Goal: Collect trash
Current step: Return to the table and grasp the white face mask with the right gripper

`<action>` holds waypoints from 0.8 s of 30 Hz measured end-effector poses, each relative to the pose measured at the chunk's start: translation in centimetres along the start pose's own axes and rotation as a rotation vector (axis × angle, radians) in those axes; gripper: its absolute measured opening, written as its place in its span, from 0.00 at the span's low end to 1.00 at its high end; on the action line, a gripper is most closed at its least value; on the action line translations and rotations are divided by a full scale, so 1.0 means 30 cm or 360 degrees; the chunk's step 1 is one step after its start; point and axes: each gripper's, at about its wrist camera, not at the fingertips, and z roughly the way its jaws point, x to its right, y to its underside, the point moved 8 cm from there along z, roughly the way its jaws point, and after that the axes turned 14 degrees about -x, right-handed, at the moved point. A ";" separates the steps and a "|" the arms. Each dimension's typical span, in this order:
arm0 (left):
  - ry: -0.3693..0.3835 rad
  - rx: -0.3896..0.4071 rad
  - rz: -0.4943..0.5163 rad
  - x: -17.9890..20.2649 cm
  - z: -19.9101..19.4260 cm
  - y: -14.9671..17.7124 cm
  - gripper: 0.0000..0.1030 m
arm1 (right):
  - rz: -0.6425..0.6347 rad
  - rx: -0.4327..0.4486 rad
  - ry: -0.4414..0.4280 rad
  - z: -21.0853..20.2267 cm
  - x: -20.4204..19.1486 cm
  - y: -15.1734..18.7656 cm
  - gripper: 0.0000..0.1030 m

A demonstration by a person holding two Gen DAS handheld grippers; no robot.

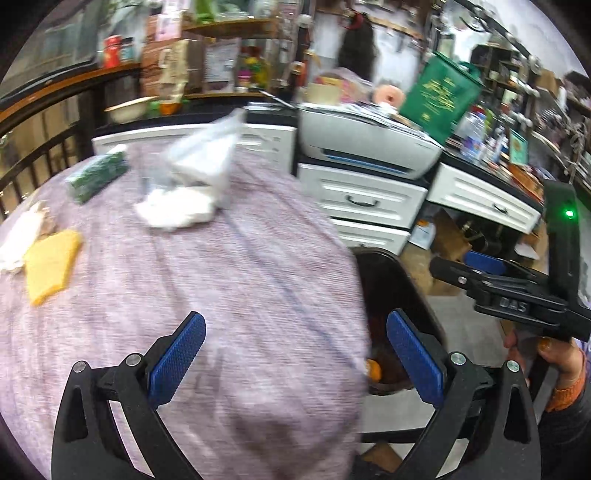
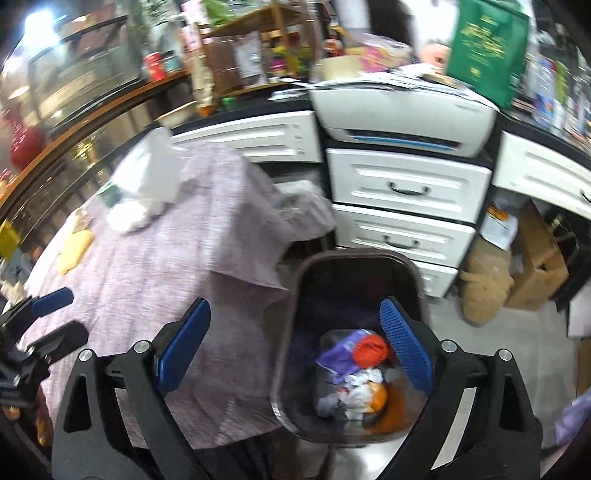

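Trash left to collect, a crumpled white tissue (image 1: 173,208) and yellow sponge (image 1: 51,264), lies on the surface (image 1: 240,277) ahead-left of the left claw (image 1: 295,363), the nearer one. Both claws gape wide, empty; the right claw (image 2: 295,349) hovers above the bin (image 2: 295,332).

Both views evenly lit, indoor ambient, no hard shadows. Strong fisheye: black vignette in the corners, cabinet drawers (image 2: 406,188) and shelf rail bowed toward the edges. Motion blur all over, worst on the purple tablecloth (image 1: 221,277) and the background shelves; the green bag (image 1: 439,96) has unreadable smeared print. The gripper pads (image 1: 177,363) close to the lens stay sharp, texture visible. Right wrist view has a blown-out glare patch top left (image 2: 37,22). Trash bin (image 2: 354,280) interior is dark, contents soft but colours readable. Small green LED (image 1: 570,213) blooms slightly in the left wrist view
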 end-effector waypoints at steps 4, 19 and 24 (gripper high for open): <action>-0.0096 0.0004 -0.0083 -0.139 -0.031 -0.011 0.94 | -0.0118 -0.0002 -0.0077 0.007 -0.127 -0.047 0.89; -0.0324 -0.0069 -0.0303 -0.563 -0.092 -0.036 0.94 | -0.0487 0.0010 -0.0288 0.081 -0.554 -0.316 0.90; -0.0351 -0.0095 -0.0366 -0.656 -0.085 -0.038 0.94 | -0.0590 -0.0057 -0.0199 0.214 -0.642 -0.396 0.90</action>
